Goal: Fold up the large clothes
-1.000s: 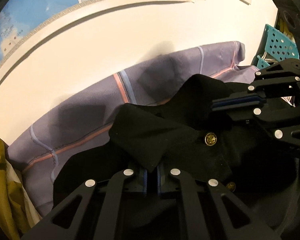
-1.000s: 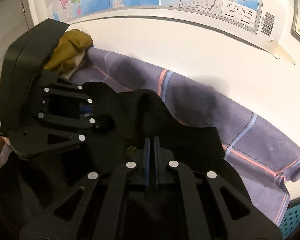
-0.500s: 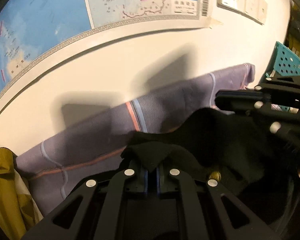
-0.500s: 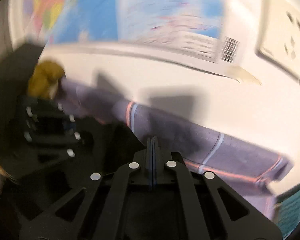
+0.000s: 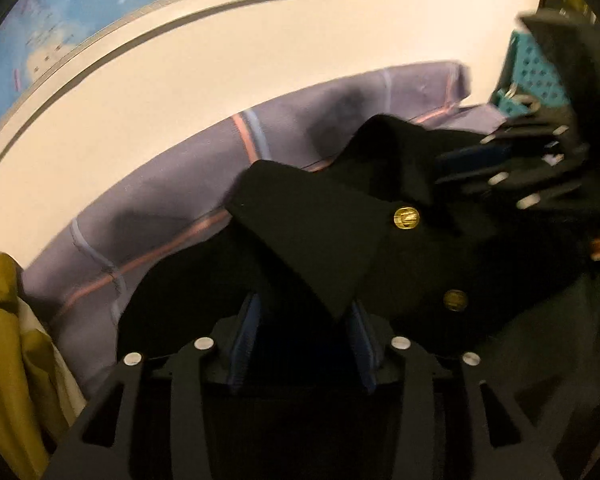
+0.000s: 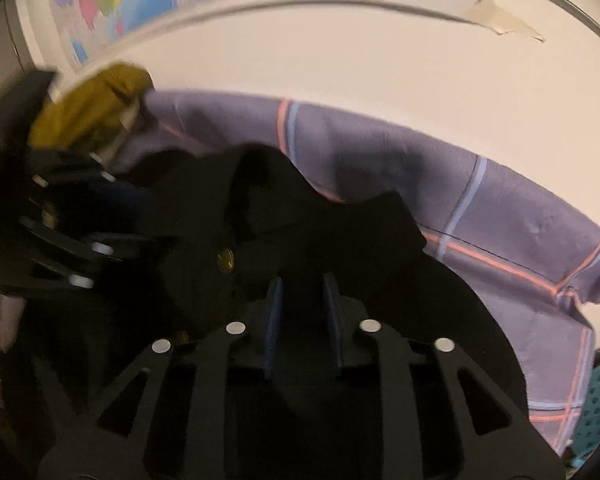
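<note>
A black jacket (image 5: 320, 232) with gold buttons (image 5: 406, 217) lies crumpled on a purple plaid sheet (image 5: 180, 216). My left gripper (image 5: 304, 316) hovers low over its near edge, jaws opening. A pointed collar flap hangs over the gap and the blue pads (image 5: 246, 332) stand apart from the cloth. My right gripper (image 6: 303, 300) is also opening, with black fabric (image 6: 340, 232) lying loose between its pads. Each gripper shows in the other's view: the right gripper (image 5: 452, 168) at the jacket's right side, the left gripper (image 6: 152, 220) at its left side.
A white wall with a map (image 5: 60, 20) rises just behind the sheet. A mustard-yellow garment (image 5: 4, 320) is heaped at the left end of the sheet. A teal perforated basket (image 5: 540, 68) stands at the right end.
Both grippers were shut on the jacket's edge and held it raised toward the wall half a second ago. Now they have come back down and their jaws have parted, letting the cloth go.
</note>
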`<state>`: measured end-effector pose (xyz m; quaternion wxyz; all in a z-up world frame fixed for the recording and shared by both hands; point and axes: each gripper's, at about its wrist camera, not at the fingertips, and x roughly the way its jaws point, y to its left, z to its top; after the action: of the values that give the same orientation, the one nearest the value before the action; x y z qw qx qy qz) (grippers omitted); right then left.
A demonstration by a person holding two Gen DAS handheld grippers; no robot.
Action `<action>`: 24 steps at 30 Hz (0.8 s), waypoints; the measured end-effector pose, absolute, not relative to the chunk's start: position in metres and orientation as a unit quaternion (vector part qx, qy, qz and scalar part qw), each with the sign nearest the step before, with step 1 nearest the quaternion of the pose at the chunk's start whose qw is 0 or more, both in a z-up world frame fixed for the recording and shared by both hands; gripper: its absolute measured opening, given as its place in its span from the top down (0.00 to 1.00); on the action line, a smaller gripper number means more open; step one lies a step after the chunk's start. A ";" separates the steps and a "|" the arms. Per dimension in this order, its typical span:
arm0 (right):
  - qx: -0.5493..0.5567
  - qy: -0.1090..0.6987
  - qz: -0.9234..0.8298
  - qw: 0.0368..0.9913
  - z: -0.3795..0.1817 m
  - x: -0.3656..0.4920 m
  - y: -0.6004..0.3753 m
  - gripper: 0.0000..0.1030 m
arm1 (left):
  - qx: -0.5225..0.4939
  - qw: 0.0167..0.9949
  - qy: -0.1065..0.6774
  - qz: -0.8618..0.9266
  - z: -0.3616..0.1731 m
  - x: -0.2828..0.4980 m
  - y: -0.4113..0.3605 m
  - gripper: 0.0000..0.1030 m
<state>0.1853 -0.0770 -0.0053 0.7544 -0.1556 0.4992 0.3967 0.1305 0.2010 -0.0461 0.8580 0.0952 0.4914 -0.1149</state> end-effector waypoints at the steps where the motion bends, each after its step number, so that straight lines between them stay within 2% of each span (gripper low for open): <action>1: -0.159 0.504 0.395 0.751 -0.006 0.184 -0.078 0.72 | 0.094 0.861 0.487 -0.114 -0.043 0.126 0.202 0.47; 4: -0.157 0.489 0.378 0.770 0.010 0.177 -0.093 0.67 | 0.093 0.872 0.469 -0.103 -0.029 0.108 0.207 0.46; 8: -0.086 0.440 0.397 0.801 0.064 0.142 -0.150 0.40 | 0.099 0.893 0.427 -0.102 -0.012 0.057 0.211 0.40; 10: -0.054 0.427 0.406 0.806 0.081 0.116 -0.183 0.25 | 0.095 0.899 0.415 -0.102 -0.011 0.025 0.215 0.32; 13: -0.018 0.433 0.411 0.802 0.085 0.072 -0.228 0.25 | 0.071 0.901 0.416 -0.103 -0.016 -0.021 0.234 0.31; 18: 0.056 0.487 0.371 0.789 0.057 0.009 -0.310 0.23 | 0.029 0.896 0.436 -0.072 -0.034 -0.077 0.262 0.27; 24: 0.174 0.513 0.358 0.761 0.022 -0.054 -0.365 0.14 | -0.039 0.875 0.477 -0.077 -0.062 -0.133 0.272 0.24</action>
<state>-0.0537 -0.3654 0.0224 0.7607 0.1738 0.5130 0.3576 -0.1334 0.2723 -0.0624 0.8747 -0.0395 0.4770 -0.0770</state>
